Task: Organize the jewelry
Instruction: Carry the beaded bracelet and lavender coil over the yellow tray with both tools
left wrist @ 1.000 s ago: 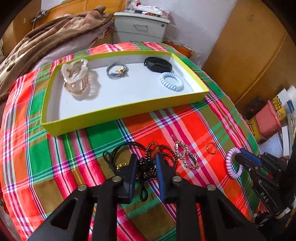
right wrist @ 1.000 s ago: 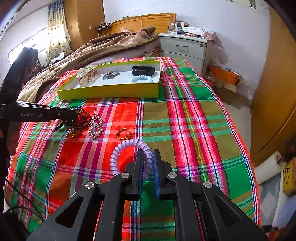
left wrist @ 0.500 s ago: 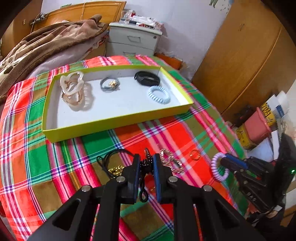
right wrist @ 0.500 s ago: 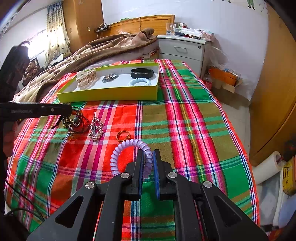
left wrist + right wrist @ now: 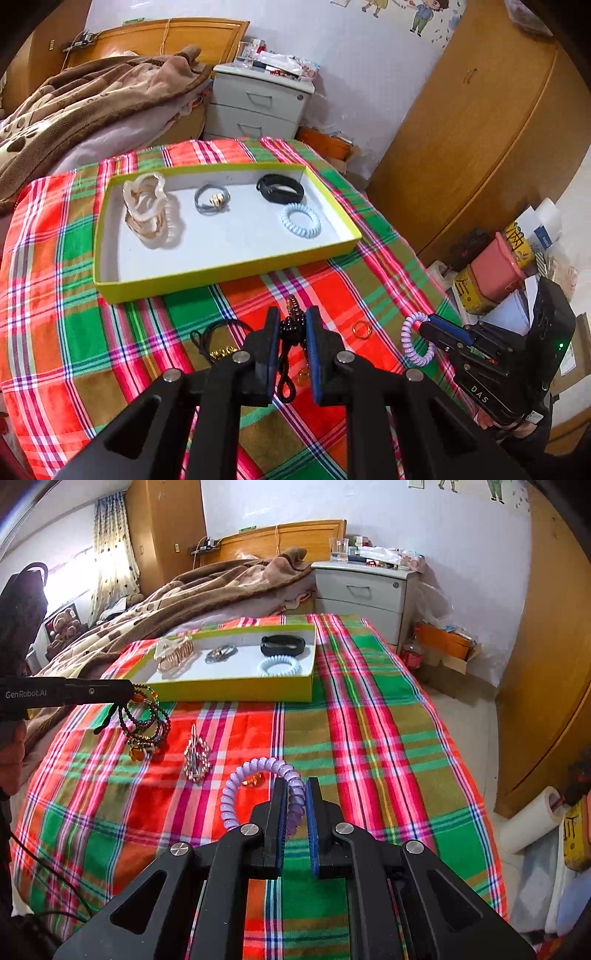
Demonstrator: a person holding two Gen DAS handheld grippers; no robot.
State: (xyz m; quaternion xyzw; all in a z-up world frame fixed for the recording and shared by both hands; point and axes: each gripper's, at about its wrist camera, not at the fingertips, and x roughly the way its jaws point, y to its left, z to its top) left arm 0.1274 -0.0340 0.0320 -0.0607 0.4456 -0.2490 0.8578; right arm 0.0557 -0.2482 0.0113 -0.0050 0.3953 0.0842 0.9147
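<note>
My left gripper (image 5: pixel 291 317) is shut on a dark beaded necklace (image 5: pixel 291 332), which hangs from it above the plaid cloth. From the right wrist view the necklace (image 5: pixel 146 723) dangles in loops under the left gripper (image 5: pixel 129 694). My right gripper (image 5: pixel 295 790) is shut on a purple coil hair tie (image 5: pixel 236 786), low over the cloth. A yellow-green tray (image 5: pixel 221 273) farther back holds a clear claw clip (image 5: pixel 147 206), a grey hair tie (image 5: pixel 212 199), a black band (image 5: pixel 280 188) and a pale blue coil tie (image 5: pixel 300 220).
A gold ring (image 5: pixel 253 780), a silver clip (image 5: pixel 195 757) and a black cord with gold charms (image 5: pixel 218 339) lie loose on the cloth. A brown blanket (image 5: pixel 92 96) lies at the back left, and a grey nightstand (image 5: pixel 258 107) stands behind. Boxes and clutter (image 5: pixel 495 269) sit on the floor to the right.
My left gripper has risen with the beaded necklace, lifting it off the cloth. The right gripper has kept still with the purple coil tie.
</note>
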